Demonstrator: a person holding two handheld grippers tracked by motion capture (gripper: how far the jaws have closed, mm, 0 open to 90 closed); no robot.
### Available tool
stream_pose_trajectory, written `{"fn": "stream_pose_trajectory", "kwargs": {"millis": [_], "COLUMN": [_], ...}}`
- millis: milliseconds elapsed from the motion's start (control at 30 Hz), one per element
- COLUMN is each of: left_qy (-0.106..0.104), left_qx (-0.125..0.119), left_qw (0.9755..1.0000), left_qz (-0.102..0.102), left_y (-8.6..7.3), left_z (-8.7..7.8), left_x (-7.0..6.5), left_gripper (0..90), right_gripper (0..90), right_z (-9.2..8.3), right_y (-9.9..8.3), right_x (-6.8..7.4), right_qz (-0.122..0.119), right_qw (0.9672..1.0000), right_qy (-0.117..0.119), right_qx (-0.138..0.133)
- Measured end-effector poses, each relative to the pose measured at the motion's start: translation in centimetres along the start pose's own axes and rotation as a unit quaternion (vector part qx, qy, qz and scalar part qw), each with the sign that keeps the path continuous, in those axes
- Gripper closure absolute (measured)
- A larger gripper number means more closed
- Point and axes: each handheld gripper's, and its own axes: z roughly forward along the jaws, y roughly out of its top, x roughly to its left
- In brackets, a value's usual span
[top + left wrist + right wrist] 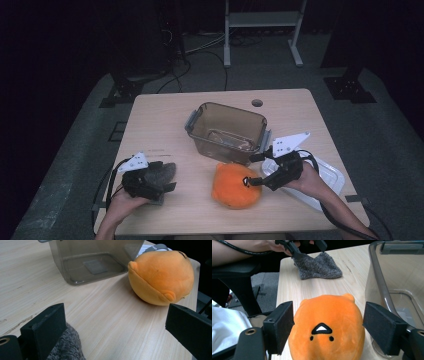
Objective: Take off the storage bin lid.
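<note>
The wooden table [160,120] carries a clear brown plastic bin [227,132] at its centre, with a white lid [327,180] lying flat at 4 o'clock from it. At 6 o'clock from the bin sits a round orange plush toy [235,186] with 2 small ears and a stitched black face. The right gripper [325,333] has its 2 jaws spread on either side of the toy. The left gripper [115,327], at the table's 8 o'clock, is spread wide over a grey knitted cloth [318,266].

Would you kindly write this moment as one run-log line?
left hand-held gripper: open over grey knitted cloth | right hand-held gripper: open astride round orange plush toy | clear plastic bin: empty
</note>
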Motion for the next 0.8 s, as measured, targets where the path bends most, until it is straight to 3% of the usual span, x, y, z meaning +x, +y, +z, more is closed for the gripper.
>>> {"fn": "stream_pose_trajectory", "kwargs": {"millis": [800], "left_qy": [0.0], "left_qx": [0.001], "left_qw": [1.0], "left_qz": [0.0], "left_y": [0.0], "left_z": [0.0], "left_x": [0.0], "left_gripper": [2.5], "right_gripper": [24.4], "right_z": [3.9], "right_y": [0.9], "right_x": [0.0], "right_qz": [-0.022], "right_qw": [0.999], "right_qy": [0.015], "right_qx": [0.035]}}
